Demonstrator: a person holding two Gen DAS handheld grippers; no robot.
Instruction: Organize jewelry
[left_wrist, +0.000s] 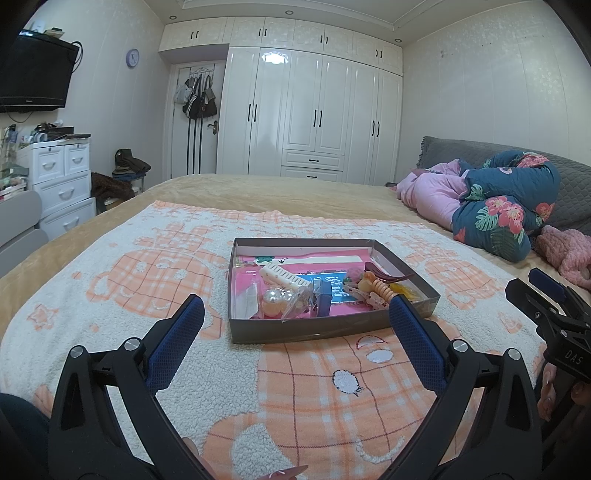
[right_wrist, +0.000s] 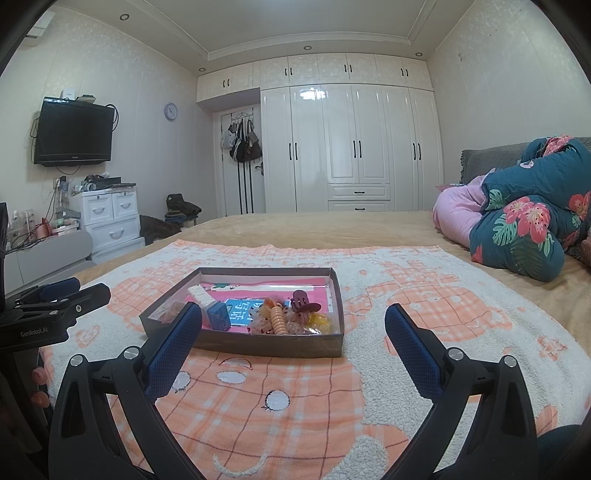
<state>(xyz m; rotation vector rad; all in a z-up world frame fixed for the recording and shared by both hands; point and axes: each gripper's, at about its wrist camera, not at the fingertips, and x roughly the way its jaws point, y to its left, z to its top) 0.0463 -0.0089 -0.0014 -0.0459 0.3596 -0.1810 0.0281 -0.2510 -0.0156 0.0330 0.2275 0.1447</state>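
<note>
Both tools hover above the blanket, short of the tray and touching nothing. Left tool (left_wrist: 295, 314) has its blue-padded fingers spread wide, nothing between them; its fingertips frame the tray's near wall. Right tool (right_wrist: 293, 321) is likewise spread wide and empty, its left fingertip overlapping the tray's near-left corner in its own view, its right fingertip off to the tray's right.

Grey and shallow, the tray (left_wrist: 314, 330) sits on the orange-and-white checked blanket (left_wrist: 332, 387) that covers the bed (left_wrist: 258, 192). Inside the tray, on a pink lining, lie the pieces: a cream comb clip (left_wrist: 284, 277) toward the back left, a pearl ornament (left_wrist: 275, 301) in a clear bag at the front left, a small blue box (left_wrist: 324, 301) near the middle front, a dark red hair clip (left_wrist: 384, 275) at the back right, and an orange spiral hair tie (left_wrist: 382, 290) just in front of it.

Behind the tray, beyond the bed, stands a white wardrobe (left_wrist: 314, 110). To the tray's right, a folded floral quilt (left_wrist: 506, 206) rests on the bed.
</note>
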